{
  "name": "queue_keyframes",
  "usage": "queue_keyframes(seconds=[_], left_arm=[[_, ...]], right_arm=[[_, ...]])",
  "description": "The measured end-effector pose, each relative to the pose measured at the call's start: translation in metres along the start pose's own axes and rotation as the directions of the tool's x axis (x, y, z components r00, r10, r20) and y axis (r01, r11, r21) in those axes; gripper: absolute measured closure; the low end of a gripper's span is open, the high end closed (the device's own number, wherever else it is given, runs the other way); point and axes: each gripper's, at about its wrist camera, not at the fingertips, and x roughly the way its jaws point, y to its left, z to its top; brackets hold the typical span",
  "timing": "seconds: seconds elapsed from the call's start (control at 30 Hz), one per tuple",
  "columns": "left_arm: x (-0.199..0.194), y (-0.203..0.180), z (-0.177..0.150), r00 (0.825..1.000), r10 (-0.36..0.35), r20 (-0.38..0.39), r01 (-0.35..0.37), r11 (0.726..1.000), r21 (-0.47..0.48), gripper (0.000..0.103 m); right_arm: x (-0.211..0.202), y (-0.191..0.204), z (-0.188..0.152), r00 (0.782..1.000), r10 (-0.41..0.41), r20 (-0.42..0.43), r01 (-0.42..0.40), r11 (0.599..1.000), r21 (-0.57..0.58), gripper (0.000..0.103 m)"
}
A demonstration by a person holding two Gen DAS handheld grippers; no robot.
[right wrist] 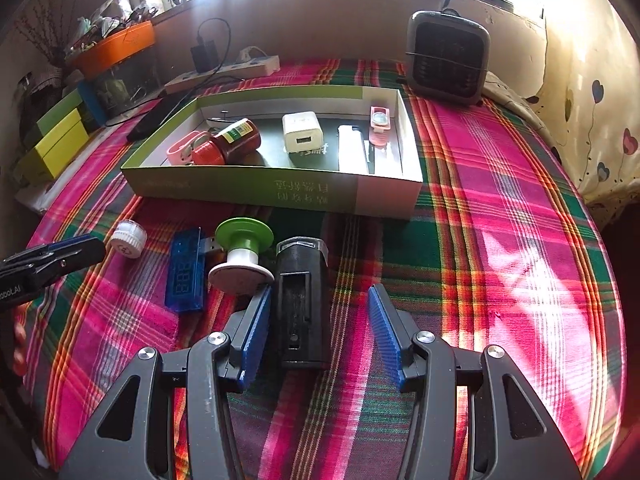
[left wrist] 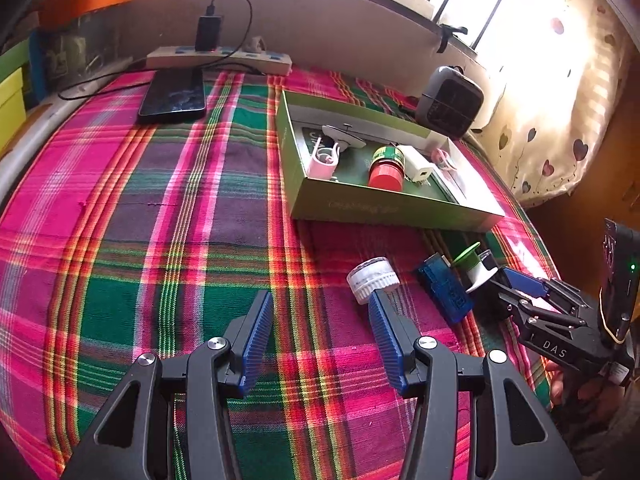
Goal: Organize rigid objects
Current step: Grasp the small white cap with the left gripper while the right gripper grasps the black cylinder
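In the left wrist view my left gripper (left wrist: 320,296) stands open over the plaid cloth with nothing between its fingers. A white ribbed cap (left wrist: 372,280) lies just past its right fingertip. Beside the cap lie a blue USB meter (left wrist: 442,288) and a green-and-white spool (left wrist: 474,266). My right gripper (right wrist: 319,291) is open around a black box-shaped device (right wrist: 302,300). The device lies close to the left pad, with a clear gap to the right pad. A green open box (right wrist: 240,188) behind holds a red bottle (right wrist: 228,146), a white charger (right wrist: 302,132) and several small items.
A phone (left wrist: 174,96) and a power strip (left wrist: 220,58) lie at the far left of the cloth. A small grey fan heater (right wrist: 448,56) stands behind the box. Yellow and green boxes (right wrist: 56,140) and an orange tray (right wrist: 116,46) stand at the left. A curtain (left wrist: 560,100) hangs at the right.
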Motion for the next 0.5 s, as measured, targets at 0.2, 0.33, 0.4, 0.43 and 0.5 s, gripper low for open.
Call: queue_keyframes(seconds=[0.2, 0.33, 0.4, 0.43, 0.5], left_arm=[[0.007, -0.008, 0.005, 1.0, 0.001, -0.01, -0.001, 1.0, 0.005, 0.051], [0.011, -0.018, 0.008, 1.0, 0.003, -0.015, -0.002, 1.0, 0.017, 0.05], [0.013, -0.022, 0.009, 1.0, 0.004, -0.02, -0.004, 1.0, 0.026, 0.05], [0.015, -0.024, 0.009, 1.0, 0.007, -0.023, -0.006, 1.0, 0.028, 0.05], [0.017, -0.027, 0.01, 1.0, 0.018, -0.025, -0.018, 0.999, 0.034, 0.05]], right_arm=[[0.002, -0.002, 0.002, 1.0, -0.024, 0.008, 0.024, 0.999, -0.034, 0.053], [0.003, -0.007, 0.004, 1.0, -0.027, 0.008, 0.027, 0.999, -0.034, 0.053], [0.003, -0.009, 0.004, 1.0, -0.025, 0.007, 0.025, 0.999, -0.034, 0.053], [0.003, -0.01, 0.004, 1.0, -0.024, 0.007, 0.024, 0.999, -0.037, 0.053], [0.003, -0.012, 0.005, 1.0, -0.021, 0.006, 0.021, 0.999, -0.042, 0.053]])
